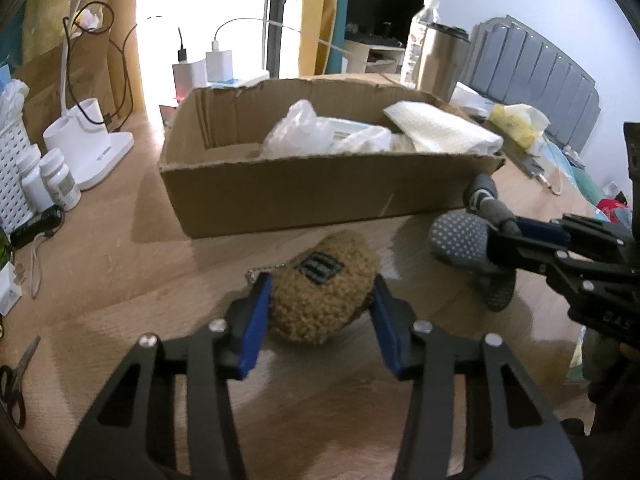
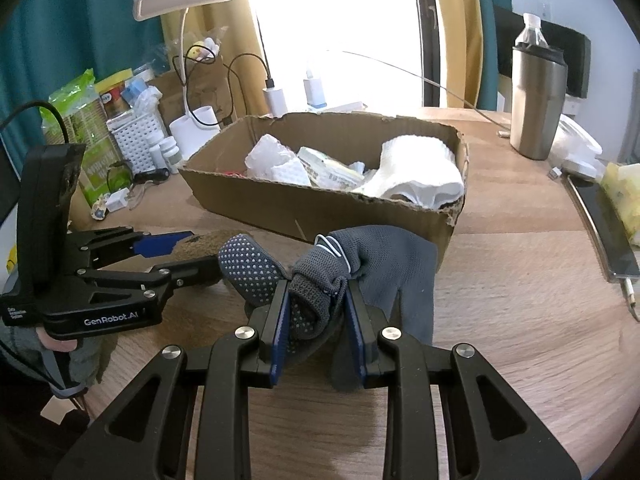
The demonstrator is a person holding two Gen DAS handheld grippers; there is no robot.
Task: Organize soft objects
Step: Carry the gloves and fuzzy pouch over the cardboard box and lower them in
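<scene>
A brown fuzzy pouch (image 1: pixel 320 308) with a dark patch and a bead chain lies on the wooden table in front of the cardboard box (image 1: pixel 300 196). My left gripper (image 1: pixel 320 284) has its blue pads against both sides of the pouch. In the right wrist view, my right gripper (image 2: pixel 318 288) is shut on a bundle of grey dotted gloves (image 2: pixel 384 264) tied with a white band, held just in front of the box (image 2: pixel 320 212). The left gripper (image 2: pixel 200 250) shows at the left of that view, with the pouch (image 2: pixel 208 240) between its fingers. The box holds a white paper towel (image 2: pixel 420 168) and crumpled plastic.
Left of the box stand a white lamp base (image 1: pixel 88 140), pill bottles (image 1: pixel 60 180) and a perforated white basket (image 1: pixel 12 168). Scissors (image 1: pixel 16 380) lie at the near left edge. A steel tumbler (image 2: pixel 538 104), a phone (image 2: pixel 608 232) and a yellow tissue pack (image 2: pixel 624 196) sit to the right.
</scene>
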